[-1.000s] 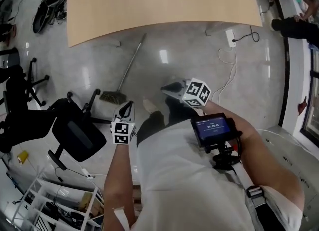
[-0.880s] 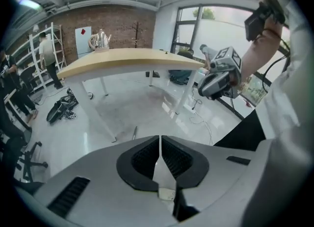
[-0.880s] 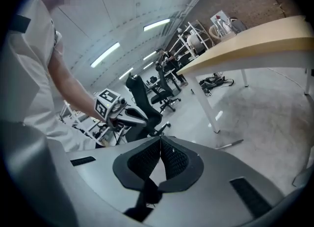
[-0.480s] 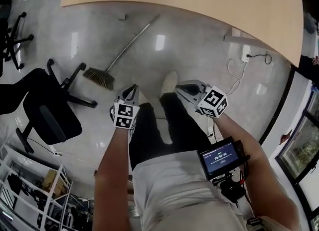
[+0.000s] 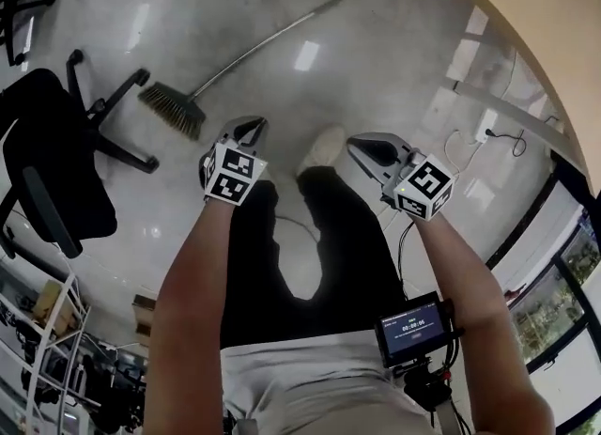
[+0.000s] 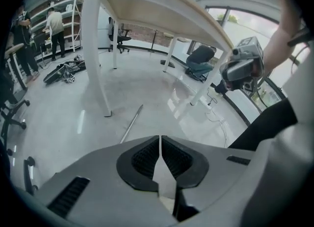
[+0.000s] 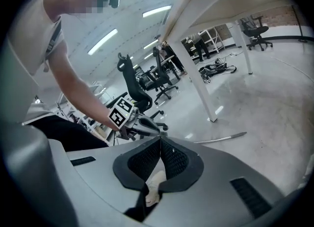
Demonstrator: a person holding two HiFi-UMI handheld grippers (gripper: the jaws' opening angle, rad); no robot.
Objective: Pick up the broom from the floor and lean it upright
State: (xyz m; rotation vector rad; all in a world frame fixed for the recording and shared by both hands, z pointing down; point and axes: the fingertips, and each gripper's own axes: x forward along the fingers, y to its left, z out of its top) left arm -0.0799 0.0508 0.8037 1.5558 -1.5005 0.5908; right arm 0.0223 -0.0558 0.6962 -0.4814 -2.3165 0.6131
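1. The left hand-held gripper has its jaws pressed together on nothing. Ribbed black pads meet inside a grey plastic shell. It hangs short of the broom's bristle end and does not touch it.
2. The right hand-held gripper is likewise closed and empty. It is farther from the broom, past the person's pale shoe.
3. The broom lies flat on the floor, ahead of both grippers. It has a slim, straight, metal-looking handle and a flared bristle head of brownish fibres.
4. It is probably light and stiff, and weighted toward the head.
   - The smooth round handle could roll or slip between the pads.
   - The bristles would give too much to hold by.
   - A good hold looks to be on the handle a little above the head, with the second gripper farther along it.
   - Both sets of jaws need to open first.
5. The floor under the broom is glossy pale grey, so a leaned broom may skid.
6. A black office chair has its wheeled base just beside the bristle head.
7. A desk with a pale wooden top stands beyond the handle's tip and is a likely support.
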